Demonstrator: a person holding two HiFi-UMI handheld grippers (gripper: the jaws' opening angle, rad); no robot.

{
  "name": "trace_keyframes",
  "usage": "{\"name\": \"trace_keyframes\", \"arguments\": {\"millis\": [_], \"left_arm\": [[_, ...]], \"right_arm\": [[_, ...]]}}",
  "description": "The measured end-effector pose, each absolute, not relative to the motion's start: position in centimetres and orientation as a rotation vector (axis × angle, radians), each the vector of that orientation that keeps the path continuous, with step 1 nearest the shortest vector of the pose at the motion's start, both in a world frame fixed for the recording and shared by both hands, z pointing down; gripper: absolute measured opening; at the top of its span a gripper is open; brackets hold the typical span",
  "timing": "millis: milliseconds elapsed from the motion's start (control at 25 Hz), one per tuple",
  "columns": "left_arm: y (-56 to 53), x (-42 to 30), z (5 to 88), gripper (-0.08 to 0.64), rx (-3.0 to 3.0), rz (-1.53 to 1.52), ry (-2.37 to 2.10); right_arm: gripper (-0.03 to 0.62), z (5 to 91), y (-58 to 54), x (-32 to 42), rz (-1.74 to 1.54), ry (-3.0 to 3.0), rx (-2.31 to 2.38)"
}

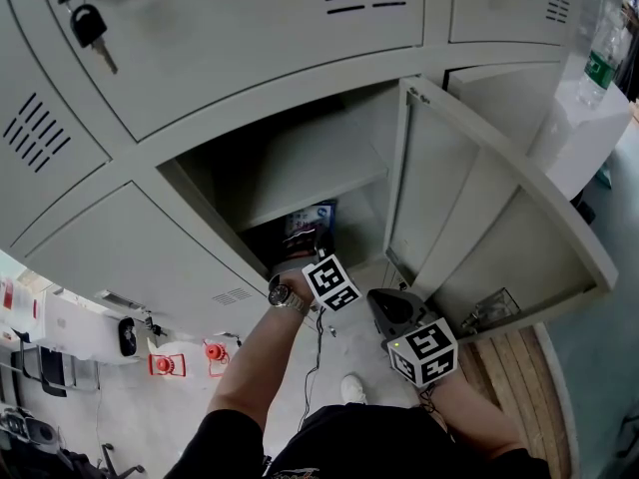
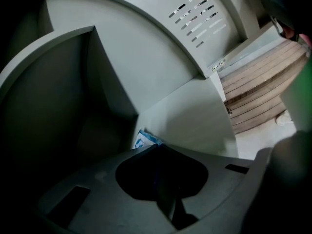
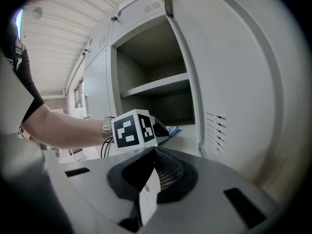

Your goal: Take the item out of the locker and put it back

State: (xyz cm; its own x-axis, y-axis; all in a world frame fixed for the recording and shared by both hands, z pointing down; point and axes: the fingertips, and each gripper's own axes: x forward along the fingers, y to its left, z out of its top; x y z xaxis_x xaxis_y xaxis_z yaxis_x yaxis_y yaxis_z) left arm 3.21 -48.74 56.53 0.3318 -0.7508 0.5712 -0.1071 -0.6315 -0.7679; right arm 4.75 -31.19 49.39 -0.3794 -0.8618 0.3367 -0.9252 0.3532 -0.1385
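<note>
The item is a blue-and-white packet (image 1: 314,217) lying in the lower compartment of the open grey locker (image 1: 300,183), under its shelf. My left gripper (image 1: 302,241) reaches into that compartment. In the left gripper view its jaws (image 2: 158,147) meet on the packet's near edge, and a blue-white corner (image 2: 144,140) sticks out past the tips. The rest of the packet is hidden behind the jaws. My right gripper (image 1: 391,312) hangs outside, below the open door (image 1: 479,208), shut with nothing in it (image 3: 153,152). From there I see the left gripper's marker cube (image 3: 130,129) and the packet (image 3: 173,129).
The door swings out to the right, close beside my right gripper. A key (image 1: 90,30) hangs in the locker door at upper left. A bottle (image 1: 601,60) stands on a white unit at far right. Wooden planks (image 1: 519,367) and red floor items (image 1: 166,364) lie below.
</note>
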Motion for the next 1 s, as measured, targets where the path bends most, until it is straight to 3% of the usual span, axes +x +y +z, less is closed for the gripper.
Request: {"name": "trace_keyframes", "arguments": {"millis": [1000], "left_arm": [[-40.8, 1.3, 51.4, 0.023, -2.025, -1.203, 0.943]], "right_arm": [[0.052, 47.4, -24.9, 5.0, 0.384, -2.502, 1.521]]}}
